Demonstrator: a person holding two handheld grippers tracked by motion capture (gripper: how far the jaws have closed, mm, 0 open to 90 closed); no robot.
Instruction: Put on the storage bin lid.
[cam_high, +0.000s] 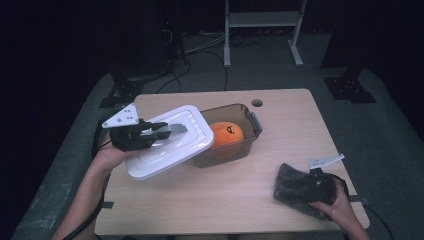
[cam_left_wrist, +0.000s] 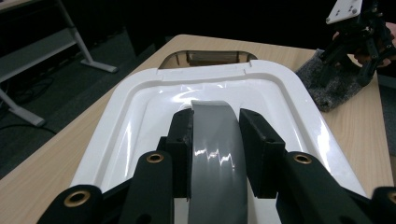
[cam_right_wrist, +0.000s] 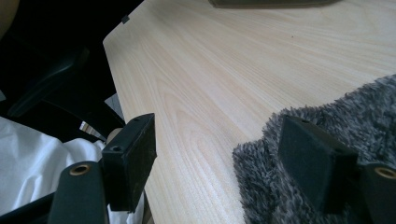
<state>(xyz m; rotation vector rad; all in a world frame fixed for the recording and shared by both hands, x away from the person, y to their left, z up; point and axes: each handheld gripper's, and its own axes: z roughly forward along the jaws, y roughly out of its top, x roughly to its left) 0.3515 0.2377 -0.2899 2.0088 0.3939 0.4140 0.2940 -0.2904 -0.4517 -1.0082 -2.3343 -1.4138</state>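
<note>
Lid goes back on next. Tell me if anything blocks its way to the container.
Nothing visible does. The left gripper holds the white lid by its grey handle, tilted beside the open container; the orange ball sits inside, apparently below the rim.

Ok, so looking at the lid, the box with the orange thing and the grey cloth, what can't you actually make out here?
- High view: the near-left part of the clear box is covered by the white lid.
- High view: the dark mark on the orange object is too small to read.
- Left gripper view: the lid's grey handle runs off the bottom edge between the jaws.
- Right gripper view: the grey cloth is cut off by the right edge.
</note>
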